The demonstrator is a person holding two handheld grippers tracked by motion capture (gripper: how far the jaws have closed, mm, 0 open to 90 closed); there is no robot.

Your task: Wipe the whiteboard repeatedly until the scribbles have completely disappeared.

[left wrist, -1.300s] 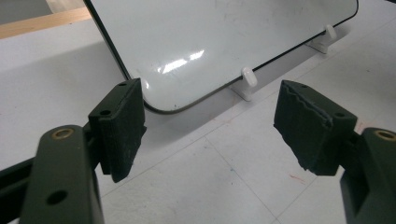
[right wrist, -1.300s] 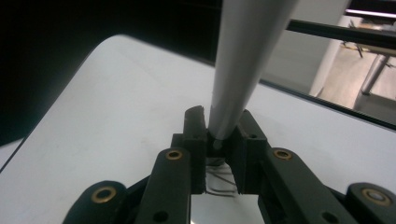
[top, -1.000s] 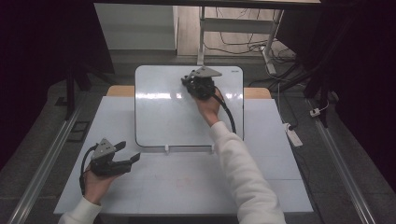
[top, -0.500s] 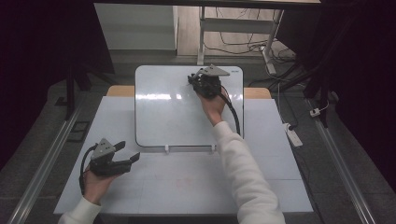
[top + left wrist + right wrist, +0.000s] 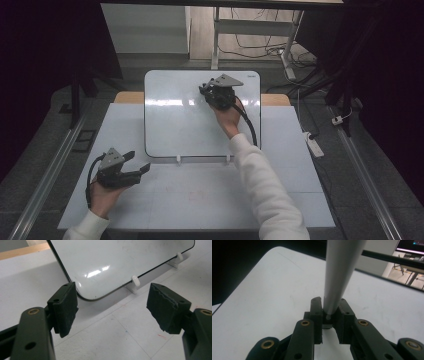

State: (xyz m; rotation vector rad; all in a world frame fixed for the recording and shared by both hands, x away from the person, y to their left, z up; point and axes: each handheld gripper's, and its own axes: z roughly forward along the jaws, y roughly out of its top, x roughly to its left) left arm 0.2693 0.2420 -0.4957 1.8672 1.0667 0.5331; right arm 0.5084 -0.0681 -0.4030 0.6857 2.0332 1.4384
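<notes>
Nearest to us, in the high view, our left hand (image 5: 102, 195) rests on the white bench (image 5: 200, 200) in front of the whiteboard's near left corner, holding the left tool (image 5: 137, 162) level above the bench top. Its two black pads stand spread wide with nothing between them; in the left gripper view the left tool (image 5: 112, 307) frames bare bench, with the rounded near corner of the whiteboard (image 5: 120, 262) just beyond the gap. The whiteboard (image 5: 175, 120) lies propped on the bench, its near edge held by two small white clips (image 5: 178, 160), one of which we see close up in the left gripper view as a white peg (image 5: 135, 280) under the board's dark rim. Farther along, our right arm in a white sleeve (image 5: 265, 185) reaches over the whiteboard's right half, and the right hand (image 5: 227, 116) holds the right tool (image 5: 206, 90) over the board's far part, near its top edge, with the black cable (image 5: 248, 125) trailing back over the board. In the right gripper view the right tool (image 5: 329, 312) is pressed together on a grey marker (image 5: 339, 272), pinching its narrow end between the pads, while the marker's body rises toward the camera above the white board surface (image 5: 274, 290). Whether its tip touches the whiteboard we cannot tell.
</notes>
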